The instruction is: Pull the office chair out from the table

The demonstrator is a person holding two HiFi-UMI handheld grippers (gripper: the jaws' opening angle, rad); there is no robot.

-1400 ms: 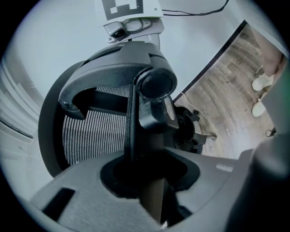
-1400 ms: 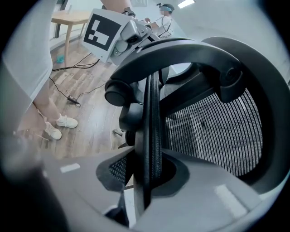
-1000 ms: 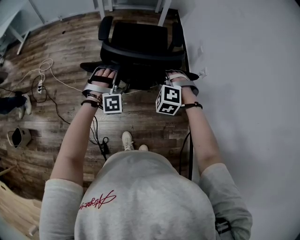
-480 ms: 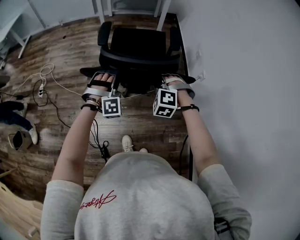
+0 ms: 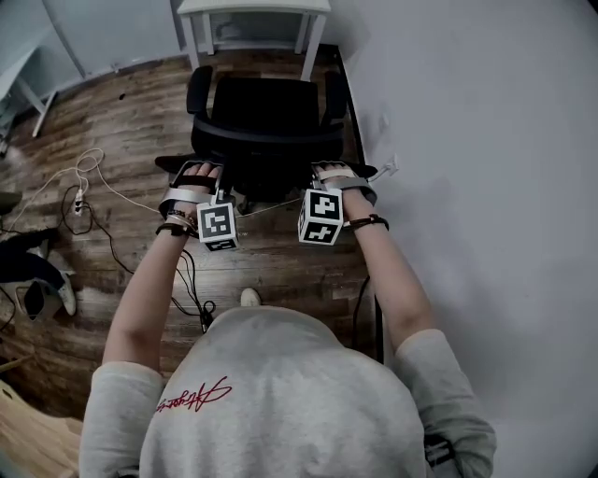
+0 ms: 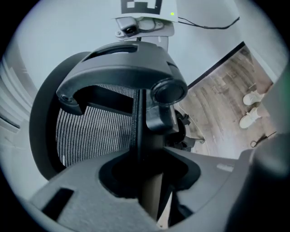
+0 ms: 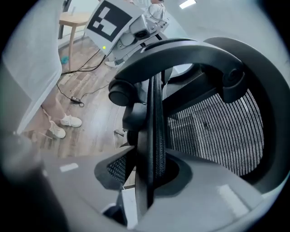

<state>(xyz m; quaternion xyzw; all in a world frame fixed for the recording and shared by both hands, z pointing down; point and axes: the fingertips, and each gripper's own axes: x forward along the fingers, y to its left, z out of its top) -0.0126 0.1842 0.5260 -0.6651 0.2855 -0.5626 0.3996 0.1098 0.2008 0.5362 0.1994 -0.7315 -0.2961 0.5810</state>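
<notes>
You stand on a dark wood-plank floor (image 5: 280, 257), a plain white wall (image 5: 486, 187) on your right, cables (image 5: 89, 159) trailing left.

Head view: from high over the person's shoulders, facing steeply down onto the office chair (image 5: 264, 117), the wooden floor (image 5: 121, 121) and, at the top edge, a white bench (image 5: 252, 7). Left gripper view: hard against the backrest (image 6: 90, 136), sighting edge-on along it. Right gripper view: equally close, from the opposite flank. Shared by all three: backrest, floor planks, white shoes (image 7: 63, 124).
</notes>
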